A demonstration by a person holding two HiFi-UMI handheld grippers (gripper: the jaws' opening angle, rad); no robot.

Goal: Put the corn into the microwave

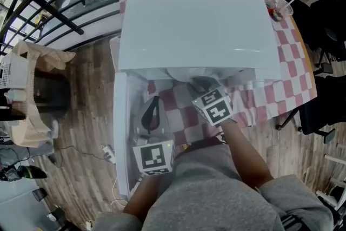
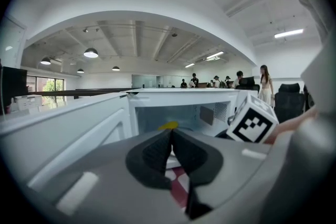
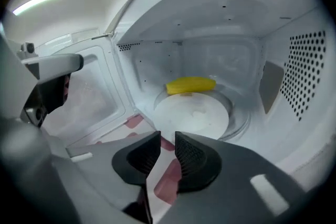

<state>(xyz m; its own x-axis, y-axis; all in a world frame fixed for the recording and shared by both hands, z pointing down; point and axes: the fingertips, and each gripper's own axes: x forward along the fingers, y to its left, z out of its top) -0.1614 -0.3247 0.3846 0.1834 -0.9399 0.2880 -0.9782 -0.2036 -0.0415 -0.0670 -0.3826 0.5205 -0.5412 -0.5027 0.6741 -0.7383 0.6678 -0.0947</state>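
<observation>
corn (image 3: 190, 85) sits on the turntable (image 3: 195, 118) at the back of the microwave (image 1: 194, 24) — right gripper (image 3: 167, 152) jaws a crack apart, empty, left gripper (image 2: 171, 147) jaws pressed together on nothing — so pull the right straight out, clear of the door (image 3: 100, 94), before swinging it closed.

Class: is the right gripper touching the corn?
Apart: the right gripper view shows the corn on the turntable, well beyond the right gripper.
</observation>
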